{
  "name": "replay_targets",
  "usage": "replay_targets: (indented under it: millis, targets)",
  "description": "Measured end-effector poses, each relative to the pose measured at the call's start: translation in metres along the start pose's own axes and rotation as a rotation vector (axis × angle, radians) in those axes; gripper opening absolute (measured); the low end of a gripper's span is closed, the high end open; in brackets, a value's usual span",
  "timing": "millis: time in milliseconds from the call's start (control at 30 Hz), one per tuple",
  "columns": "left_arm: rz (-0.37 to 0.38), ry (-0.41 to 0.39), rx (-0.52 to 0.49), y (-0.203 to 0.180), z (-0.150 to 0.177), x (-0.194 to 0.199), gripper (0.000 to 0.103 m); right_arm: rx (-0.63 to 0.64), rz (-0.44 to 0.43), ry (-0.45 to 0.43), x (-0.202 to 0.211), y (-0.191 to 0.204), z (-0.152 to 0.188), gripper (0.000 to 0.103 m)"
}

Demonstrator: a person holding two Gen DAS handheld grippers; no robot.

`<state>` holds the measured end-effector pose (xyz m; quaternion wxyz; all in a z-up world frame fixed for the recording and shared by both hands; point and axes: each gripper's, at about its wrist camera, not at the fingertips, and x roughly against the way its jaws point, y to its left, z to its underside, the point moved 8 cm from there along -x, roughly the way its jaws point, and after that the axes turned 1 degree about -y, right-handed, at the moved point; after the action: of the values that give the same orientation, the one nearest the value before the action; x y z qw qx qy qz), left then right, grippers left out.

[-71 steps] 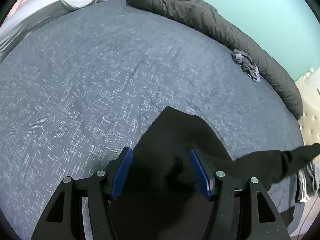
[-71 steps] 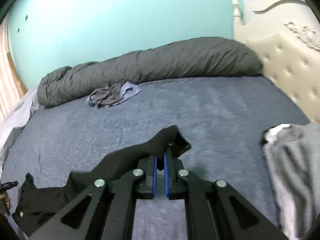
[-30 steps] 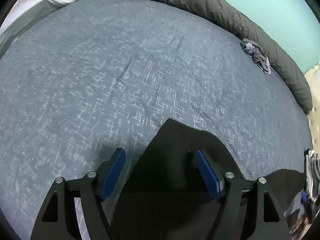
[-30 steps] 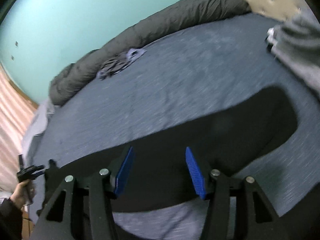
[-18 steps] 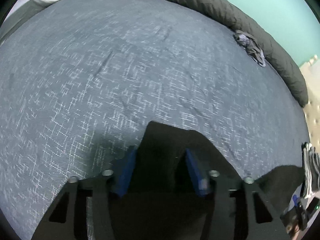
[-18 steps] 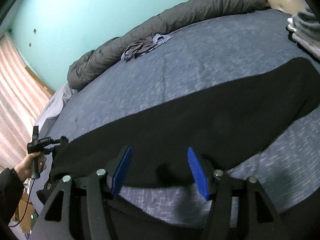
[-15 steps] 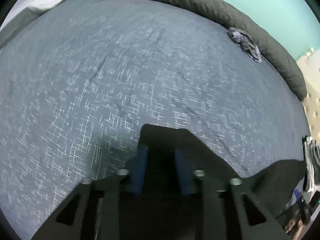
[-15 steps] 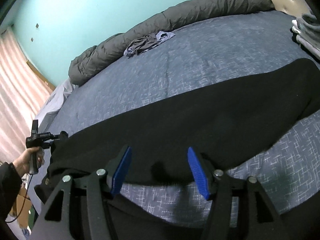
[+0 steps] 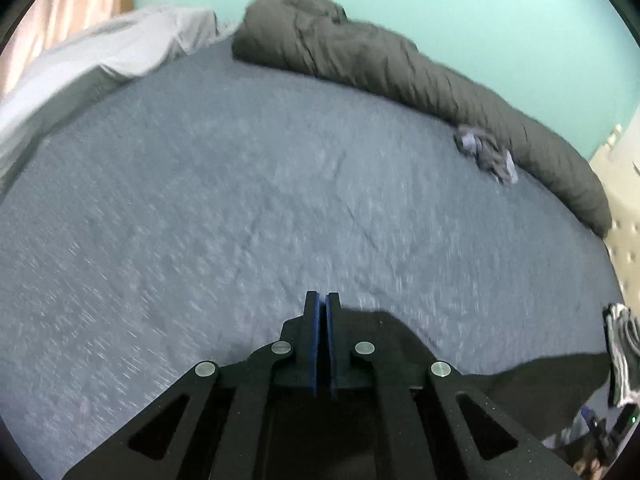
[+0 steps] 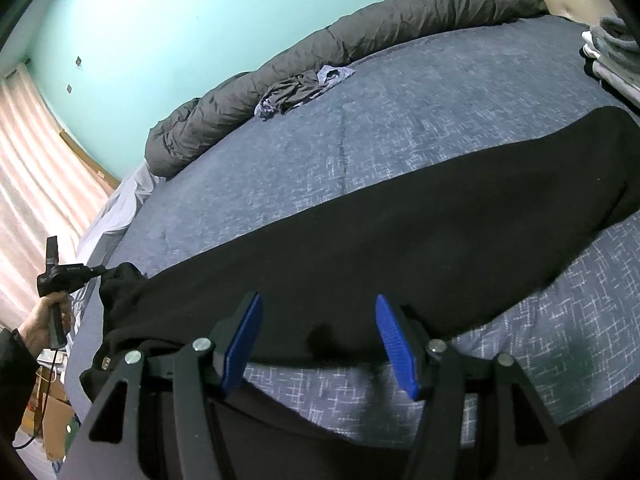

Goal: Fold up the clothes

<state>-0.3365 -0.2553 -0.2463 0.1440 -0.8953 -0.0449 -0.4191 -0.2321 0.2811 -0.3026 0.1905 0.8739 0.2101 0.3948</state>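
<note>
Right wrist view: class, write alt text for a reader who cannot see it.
The open right gripper hovers over a long black garment spread across a blue bed. A rolled grey duvet lies along the far edge, below a teal wall.

Grey rolled duvet (image 10: 360, 36) lies along the teal wall (image 10: 180, 12); cream tufted headboard (image 9: 624, 216) at the bed's end, striped curtain (image 10: 28, 168) on the window side.

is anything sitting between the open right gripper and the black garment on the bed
Nothing visible does. The right gripper is open with its blue fingers right above the near edge of the black garment, which lies spread on the bedspread. The crumpled clothes lie far off by the rolled duvet.
</note>
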Motion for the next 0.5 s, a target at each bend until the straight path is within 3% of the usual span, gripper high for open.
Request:
replay_targets:
  millis: [200,433,500]
  targets:
    - [-0.014,-0.082,0.047,0.002,-0.047,0.009,0.0,-0.012,-0.004,-0.006,0.0,0.0,-0.001,0.06]
    - [0.018,0.015,0.019,-0.015,-0.035,-0.04,0.002,-0.007,0.001,0.01,-0.005,0.003,0.003,0.06]
    - [0.031,0.053,0.015,-0.014,-0.022,-0.049,0.009,-0.003,-0.002,0.013,-0.006,0.004,0.005,0.06]
